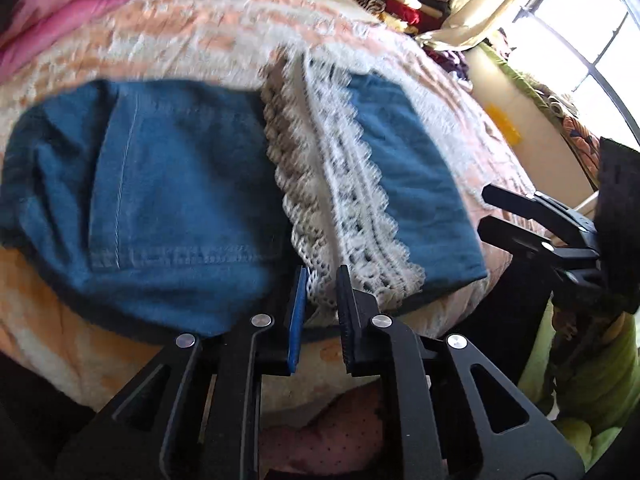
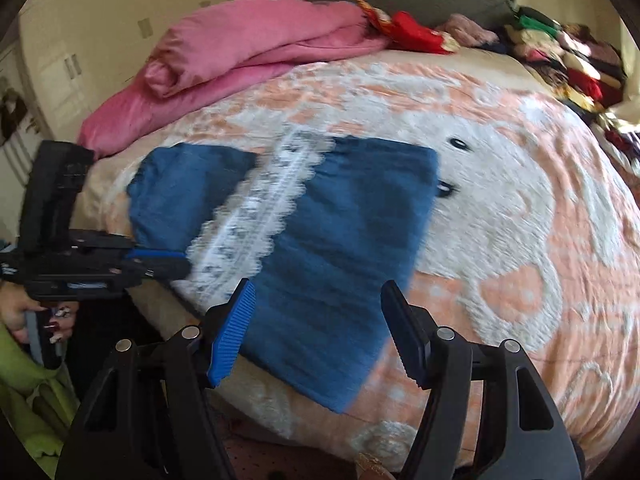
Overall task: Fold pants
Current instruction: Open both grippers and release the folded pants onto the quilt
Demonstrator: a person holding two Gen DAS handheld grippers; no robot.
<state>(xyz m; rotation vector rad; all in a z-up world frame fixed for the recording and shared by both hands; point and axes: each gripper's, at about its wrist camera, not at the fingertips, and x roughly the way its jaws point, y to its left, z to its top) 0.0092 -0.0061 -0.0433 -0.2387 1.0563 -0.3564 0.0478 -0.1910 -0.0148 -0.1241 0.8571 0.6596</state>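
Left claw: the left claw (image 1: 322, 300) is narrowed to a slim gap, with the near end of the lace (image 1: 320, 292) caught between its pads – pinching it at the bed's front edge.
Left pads: one blue ribbed pad (image 1: 297, 320), one black ribbed pad; both flat and rectangular.
Right claw: the right claw (image 2: 320, 332) stands spread wide, nothing between its pads; it hovers over the near corner of the pants, and I cannot tell whether it touches the cloth.
Right pads: a blue ribbed pad (image 2: 234, 336) on one side, a black toothed one on the other.
Pants: the pants (image 2: 340, 240) lie on the bed near its front edge – blue denim-like cloth, folded into a roughly rectangular slab, with stitched seams and a hem showing in the left view.
Lace: a white crocheted band with scalloped edges and open holes, running as a strip across the pants from the far side to the near edge.
Bed: the bed (image 2: 520, 240) carries a plush cover, peach and white, with a cartoon face of dark eyes.
Blanket: a pink blanket (image 2: 240, 52), soft and rolled in thick folds, lies at the far side of the bed, well apart from the pants.
Clothes: stacked folded clothes (image 2: 568, 52) of many colours sit at the far right corner.
Hand: a hand (image 2: 24, 312) with decorated nails grips the left tool's handle beside a green sleeve.
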